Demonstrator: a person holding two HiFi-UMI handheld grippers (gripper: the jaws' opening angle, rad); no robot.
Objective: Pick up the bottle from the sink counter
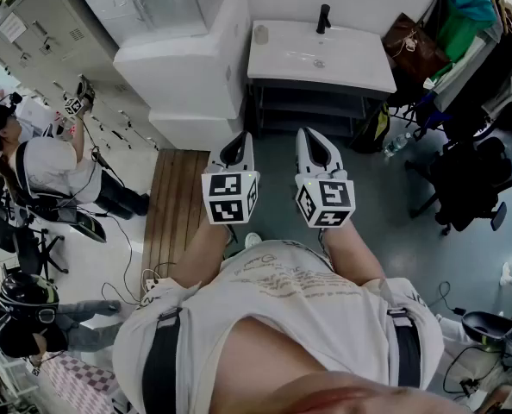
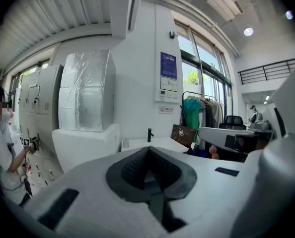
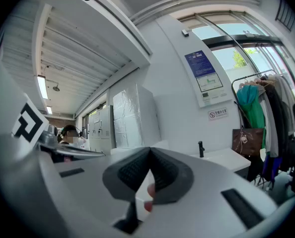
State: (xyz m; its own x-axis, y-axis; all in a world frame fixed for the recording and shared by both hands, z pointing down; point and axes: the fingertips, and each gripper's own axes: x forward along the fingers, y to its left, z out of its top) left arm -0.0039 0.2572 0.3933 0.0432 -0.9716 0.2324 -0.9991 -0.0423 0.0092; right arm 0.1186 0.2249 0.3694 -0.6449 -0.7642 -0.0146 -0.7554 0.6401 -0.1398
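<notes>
A small pale bottle (image 1: 260, 34) stands at the back left corner of the white sink counter (image 1: 359, 65), left of the black faucet (image 1: 323, 17). Both grippers are held side by side well short of the counter, pointing toward it. My left gripper (image 1: 236, 150) has its jaws shut with nothing in them, and so does my right gripper (image 1: 315, 150). In the left gripper view the bottle (image 2: 125, 144) shows far off beyond the closed tips of the left gripper (image 2: 148, 150). The right gripper view shows the right gripper (image 3: 150, 152) closed, with the faucet (image 3: 201, 148) in the distance.
A white wrapped unit (image 1: 187, 67) stands left of the sink, with a wooden floor strip (image 1: 174, 205) before it. A brown bag (image 1: 411, 46) and hanging clothes (image 1: 463, 15) crowd the right side, with a black chair (image 1: 471, 179) and a floor bottle (image 1: 396, 145). People (image 1: 40, 171) work at the left.
</notes>
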